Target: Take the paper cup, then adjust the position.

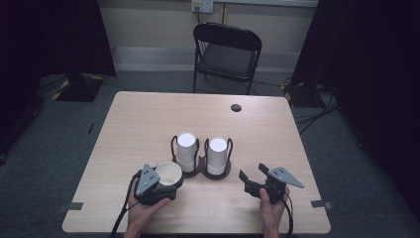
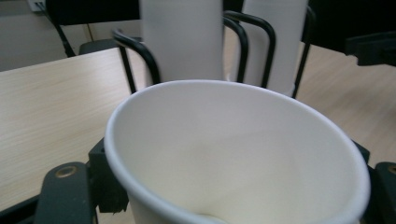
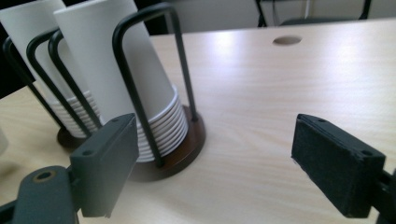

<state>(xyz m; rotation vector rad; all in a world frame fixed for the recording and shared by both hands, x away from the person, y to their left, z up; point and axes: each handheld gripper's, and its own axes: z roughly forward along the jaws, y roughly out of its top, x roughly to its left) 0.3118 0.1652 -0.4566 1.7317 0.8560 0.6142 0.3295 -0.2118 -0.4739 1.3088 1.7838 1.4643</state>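
The left gripper [image 1: 161, 186] is clasping a single paper cup [image 1: 169, 173], mouth up, near the front of the table [image 1: 143, 119], just beside the left stack of cups [image 1: 187, 151] in the black wire holder [image 1: 200, 171]. In the left gripper view the cup [image 2: 233, 154] is crowding the frame, covering most of both jaws, its base cut off below. The right gripper [image 1: 251, 179] is sitting released, holding nothing, right of the holder. Its own view is showing the nested rims on the right stack [image 3: 135, 88], and the dark wooden base [image 3: 182, 149].
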